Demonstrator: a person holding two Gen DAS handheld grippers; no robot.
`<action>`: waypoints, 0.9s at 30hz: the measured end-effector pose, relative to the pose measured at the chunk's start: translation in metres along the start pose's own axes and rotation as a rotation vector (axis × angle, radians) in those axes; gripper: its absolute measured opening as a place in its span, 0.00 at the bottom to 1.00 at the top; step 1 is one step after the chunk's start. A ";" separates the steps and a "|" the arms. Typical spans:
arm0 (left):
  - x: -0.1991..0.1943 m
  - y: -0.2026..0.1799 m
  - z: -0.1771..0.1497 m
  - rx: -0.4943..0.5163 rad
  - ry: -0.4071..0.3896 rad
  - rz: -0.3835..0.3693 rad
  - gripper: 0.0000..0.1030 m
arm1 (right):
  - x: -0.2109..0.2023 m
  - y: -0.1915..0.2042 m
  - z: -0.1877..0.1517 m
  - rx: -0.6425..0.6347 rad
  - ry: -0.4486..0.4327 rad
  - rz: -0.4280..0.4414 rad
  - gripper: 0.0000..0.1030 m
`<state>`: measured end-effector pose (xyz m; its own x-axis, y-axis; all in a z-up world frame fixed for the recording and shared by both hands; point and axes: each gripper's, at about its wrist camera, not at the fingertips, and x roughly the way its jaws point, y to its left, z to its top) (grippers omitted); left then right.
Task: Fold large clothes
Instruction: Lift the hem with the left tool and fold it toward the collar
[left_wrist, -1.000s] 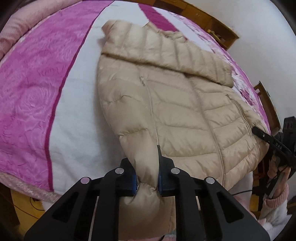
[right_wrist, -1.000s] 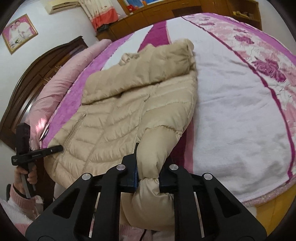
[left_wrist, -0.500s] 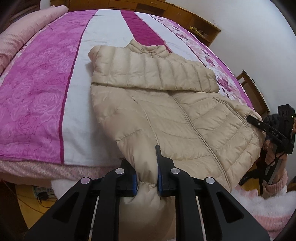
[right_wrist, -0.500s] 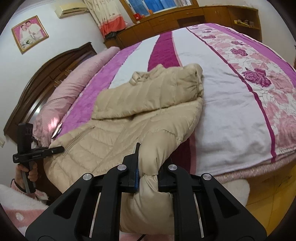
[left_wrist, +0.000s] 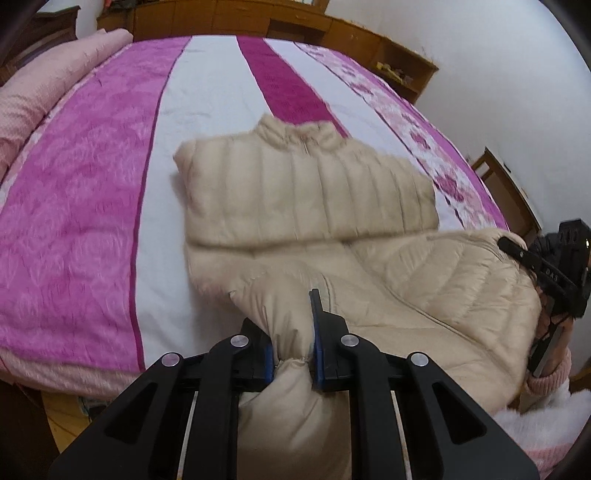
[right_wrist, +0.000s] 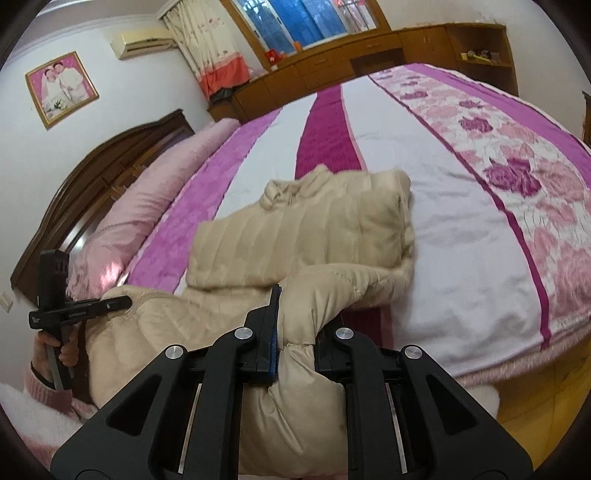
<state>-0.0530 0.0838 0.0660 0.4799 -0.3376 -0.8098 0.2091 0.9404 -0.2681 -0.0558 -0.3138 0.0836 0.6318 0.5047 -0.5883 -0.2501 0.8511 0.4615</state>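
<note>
Both hem corners of the beige puffer jacket now lifted higher off the striped bedspread than a second ago. Lower half of the jacket was lying flat; now raised and bowed, sagging between the left gripper and the right gripper. Collar and folded sleeves look farther off in both views. More of the bed's near edge and floor shows. Right view now takes in window and curtain.

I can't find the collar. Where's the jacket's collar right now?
In both wrist views the collar is at the jacket's far end, mid-bed, near the dark pink stripe.
</note>
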 end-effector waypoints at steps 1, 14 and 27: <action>0.001 0.000 0.006 0.002 -0.011 0.003 0.15 | 0.003 -0.001 0.006 -0.001 -0.012 0.003 0.13; 0.064 0.025 0.082 -0.017 -0.091 0.125 0.15 | 0.080 -0.019 0.065 -0.037 -0.086 -0.117 0.13; 0.149 0.048 0.103 -0.018 -0.049 0.211 0.16 | 0.165 -0.049 0.065 -0.068 0.020 -0.294 0.15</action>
<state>0.1161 0.0743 -0.0135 0.5523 -0.1345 -0.8227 0.0849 0.9908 -0.1050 0.1086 -0.2812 0.0073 0.6702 0.2373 -0.7032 -0.1076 0.9686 0.2243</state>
